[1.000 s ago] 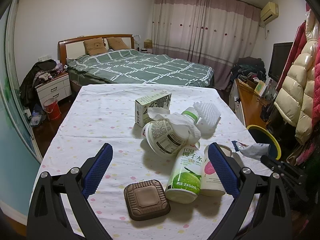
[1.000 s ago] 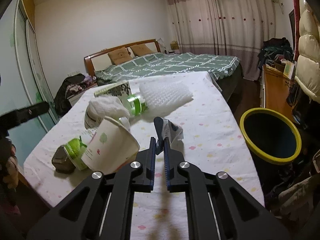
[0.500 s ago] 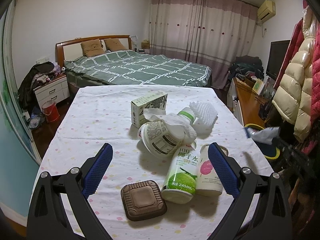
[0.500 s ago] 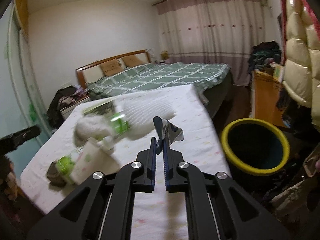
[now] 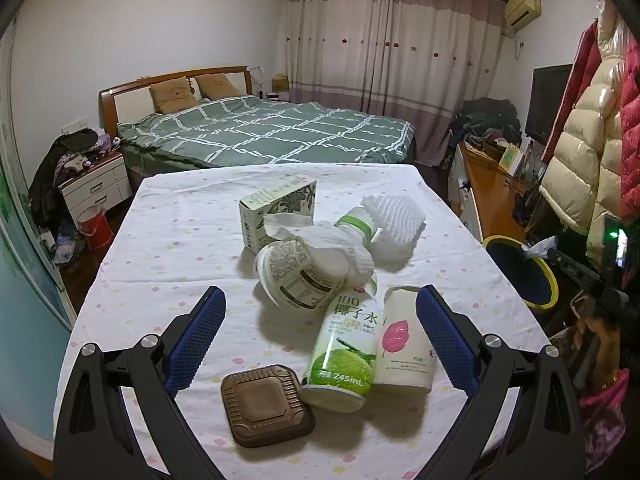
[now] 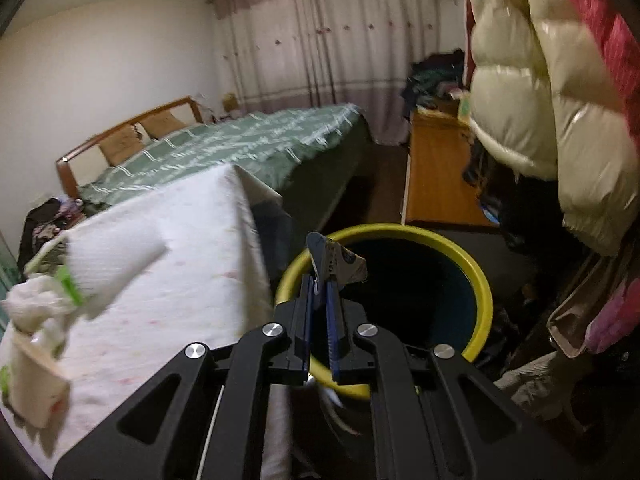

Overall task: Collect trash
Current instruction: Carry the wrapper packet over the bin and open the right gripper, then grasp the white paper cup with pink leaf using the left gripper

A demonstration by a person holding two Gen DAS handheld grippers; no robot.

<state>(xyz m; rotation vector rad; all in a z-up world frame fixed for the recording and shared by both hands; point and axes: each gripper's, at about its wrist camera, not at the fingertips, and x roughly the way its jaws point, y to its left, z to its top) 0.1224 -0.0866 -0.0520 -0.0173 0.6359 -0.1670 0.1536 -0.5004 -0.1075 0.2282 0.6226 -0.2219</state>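
The wrapper [image 6: 340, 264] is clamped between the closed jaws of the right gripper [image 6: 319, 280], which holds it above the yellow rim of the bin [image 6: 476, 276], just beside the table [image 6: 192, 280]. The left gripper [image 5: 320, 336] hovers over the table with its jaws wide apart and nothing between the pads. Below it lie a bottle [image 5: 344, 356], a cup [image 5: 404, 348] and a brown tray [image 5: 266, 404], touching one another. Behind these lie a tub [image 5: 296, 276], a tissue [image 5: 328, 244], a carton [image 5: 276, 204] and a foam net [image 5: 396, 220].

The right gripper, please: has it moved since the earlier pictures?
Yes. The right gripper, shut on a wrapper, has swung off the table to the right, over the yellow-rimmed bin.
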